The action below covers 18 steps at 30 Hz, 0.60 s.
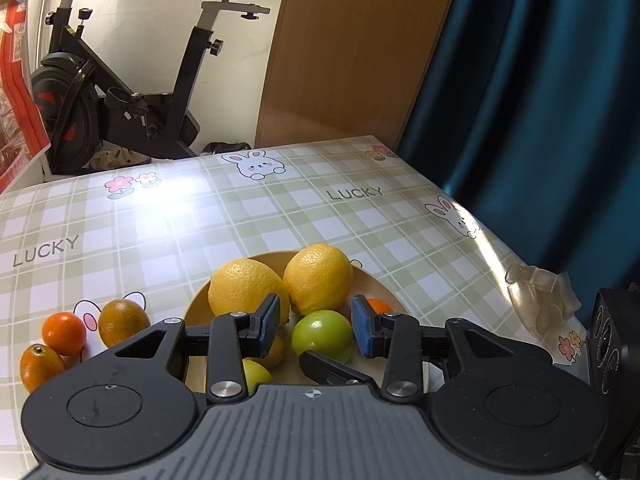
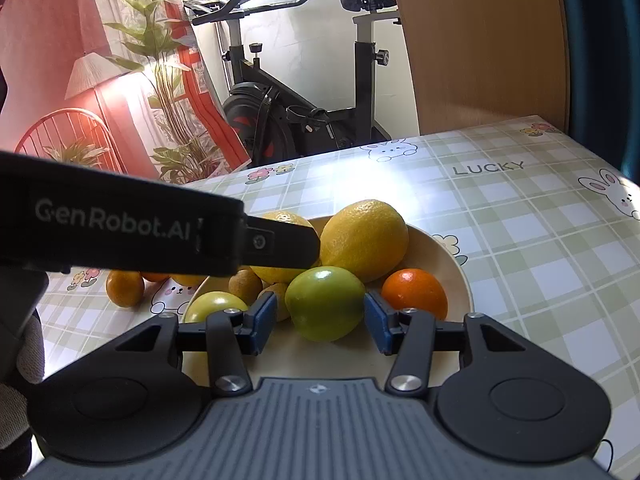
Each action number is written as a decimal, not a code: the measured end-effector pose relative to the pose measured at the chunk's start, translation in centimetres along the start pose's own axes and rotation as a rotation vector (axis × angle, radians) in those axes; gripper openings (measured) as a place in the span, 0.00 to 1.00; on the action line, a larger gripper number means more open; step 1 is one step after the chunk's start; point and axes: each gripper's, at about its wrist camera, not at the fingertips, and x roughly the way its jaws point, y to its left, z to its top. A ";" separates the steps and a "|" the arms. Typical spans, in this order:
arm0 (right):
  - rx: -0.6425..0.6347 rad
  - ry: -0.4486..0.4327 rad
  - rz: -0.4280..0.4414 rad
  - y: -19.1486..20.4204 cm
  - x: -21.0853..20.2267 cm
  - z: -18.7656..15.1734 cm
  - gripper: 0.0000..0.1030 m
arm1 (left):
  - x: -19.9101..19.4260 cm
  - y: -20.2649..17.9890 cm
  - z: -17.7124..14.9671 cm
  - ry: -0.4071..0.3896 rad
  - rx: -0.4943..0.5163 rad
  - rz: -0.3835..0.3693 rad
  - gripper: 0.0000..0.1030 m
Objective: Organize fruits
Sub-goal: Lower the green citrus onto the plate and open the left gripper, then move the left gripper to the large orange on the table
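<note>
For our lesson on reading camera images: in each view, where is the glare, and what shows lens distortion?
Left wrist view: glare whitens the tablecloth near the flower prints; the wooden panel leans and bows. Right wrist view: glare whitens the cloth beyond the plate; the panel's edge curves, and the left gripper looms dark.

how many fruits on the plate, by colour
yellow: 2
green: 2
orange: 1
brown: 2, partly hidden
total on the plate: 7
</note>
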 end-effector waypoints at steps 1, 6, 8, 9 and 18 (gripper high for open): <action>-0.006 -0.003 -0.001 0.1 -0.2 0.0 0.50 | -0.6 0.3 0.0 -0.011 -0.007 0.004 0.40; -0.022 -0.025 -0.002 0.4 -1.3 0.3 0.50 | -3.3 2.4 -0.4 -0.052 -0.040 0.036 0.40; -0.029 -0.035 -0.003 0.7 -1.7 0.5 0.50 | -4.4 3.6 -0.4 -0.061 -0.049 0.051 0.40; -0.034 -0.039 -0.003 0.9 -1.9 0.6 0.51 | -5.1 4.2 -0.4 -0.072 -0.058 0.061 0.40; -0.088 -0.046 0.049 3.4 -1.9 1.8 0.51 | -9.9 10.5 -0.6 -0.165 -0.148 0.175 0.41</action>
